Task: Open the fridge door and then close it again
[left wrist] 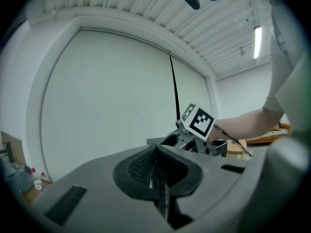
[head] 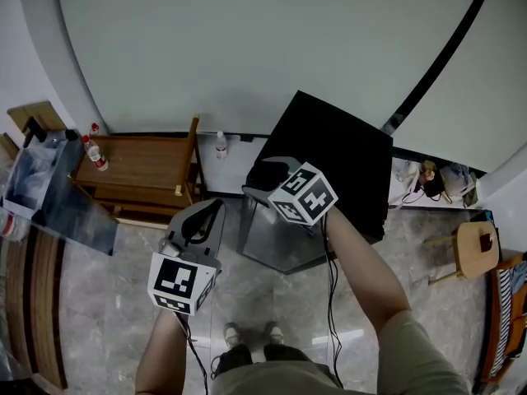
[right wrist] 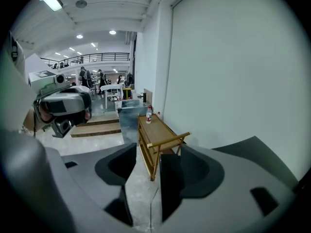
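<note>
The black fridge [head: 338, 146] is sitting against the pale wall [head: 247, 39] with its grey front facing the person. It is standing between a wooden bench [head: 140, 159] on its left and a small stool [head: 476, 249] well off to the right.

Both hand-held grippers are hanging in front of it, and neither is gripping anything. The right hand-held gripper [head: 272, 171] is hovering by the fridge's front top edge, marker cube facing up. Its own view is showing the 2 jaws standing apart, with only the floor and the end of the bench appearing through the gap.

The left hand-held gripper [head: 210, 212] is hovering lower and further left, over the marble floor [head: 247, 303]. Its jaws are pressing together, with nothing between them.

Over on the bench, 1 bottle [head: 96, 155] with a red label is standing at the left end.
</note>
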`<action>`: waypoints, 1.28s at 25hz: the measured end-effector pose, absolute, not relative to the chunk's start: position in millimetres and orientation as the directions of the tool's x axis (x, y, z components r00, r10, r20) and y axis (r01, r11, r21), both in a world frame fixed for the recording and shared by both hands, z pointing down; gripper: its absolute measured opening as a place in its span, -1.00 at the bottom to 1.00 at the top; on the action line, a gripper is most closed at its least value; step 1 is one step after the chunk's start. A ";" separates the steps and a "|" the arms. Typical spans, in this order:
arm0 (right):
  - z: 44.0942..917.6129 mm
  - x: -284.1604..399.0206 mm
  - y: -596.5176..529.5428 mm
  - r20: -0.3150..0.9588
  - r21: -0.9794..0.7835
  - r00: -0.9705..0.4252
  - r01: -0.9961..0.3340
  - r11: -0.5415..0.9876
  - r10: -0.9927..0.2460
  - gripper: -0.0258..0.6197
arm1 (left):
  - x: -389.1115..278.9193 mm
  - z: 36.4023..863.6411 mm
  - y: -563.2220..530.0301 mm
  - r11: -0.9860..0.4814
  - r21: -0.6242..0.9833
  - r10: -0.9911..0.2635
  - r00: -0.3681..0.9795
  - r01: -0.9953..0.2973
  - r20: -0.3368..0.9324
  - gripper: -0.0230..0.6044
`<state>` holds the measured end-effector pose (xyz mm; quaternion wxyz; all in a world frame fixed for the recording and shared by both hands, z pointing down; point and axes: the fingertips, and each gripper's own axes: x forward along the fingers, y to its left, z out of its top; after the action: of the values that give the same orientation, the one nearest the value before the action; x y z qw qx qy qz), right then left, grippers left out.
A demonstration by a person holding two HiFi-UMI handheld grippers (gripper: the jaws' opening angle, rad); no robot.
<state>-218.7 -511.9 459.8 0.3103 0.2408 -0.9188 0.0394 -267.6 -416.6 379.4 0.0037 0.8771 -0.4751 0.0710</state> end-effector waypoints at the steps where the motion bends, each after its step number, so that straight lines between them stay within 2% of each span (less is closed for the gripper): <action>1: 465.0 -219.7 -514.2 0.601 0.081 -0.683 -0.465 0.881 -0.416 -0.17 | -268.0 381.4 -418.6 -0.548 -0.057 -0.833 0.539 -0.834 0.129 -0.90; 18: 502.0 -218.4 -530.4 0.758 0.185 -0.505 -0.441 0.878 -0.413 -0.17 | -270.8 403.7 -424.9 -0.535 0.011 -0.834 0.531 -0.845 0.148 -0.90; 20: 501.3 -217.6 -531.7 0.760 0.183 -0.501 -0.446 0.876 -0.414 -0.21 | -271.7 404.5 -425.7 -0.536 0.010 -0.834 0.531 -0.844 0.150 -0.90; 24: 499.8 -216.2 -536.4 0.762 0.201 -0.483 -0.457 0.866 -0.432 -0.43 | -274.2 406.4 -427.4 -0.536 0.009 -0.834 0.530 -0.844 0.154 -0.90; 32: 500.7 -216.5 -536.2 0.752 0.253 -0.463 -0.455 0.854 -0.469 -0.44 | -273.3 413.2 -423.4 -0.540 0.024 -0.828 0.537 -0.841 0.161 -0.90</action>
<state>-216.5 -536.2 500.7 0.4421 0.2701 -0.8553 -0.0083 -273.3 -423.4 413.2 0.0494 0.8752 -0.4768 0.0651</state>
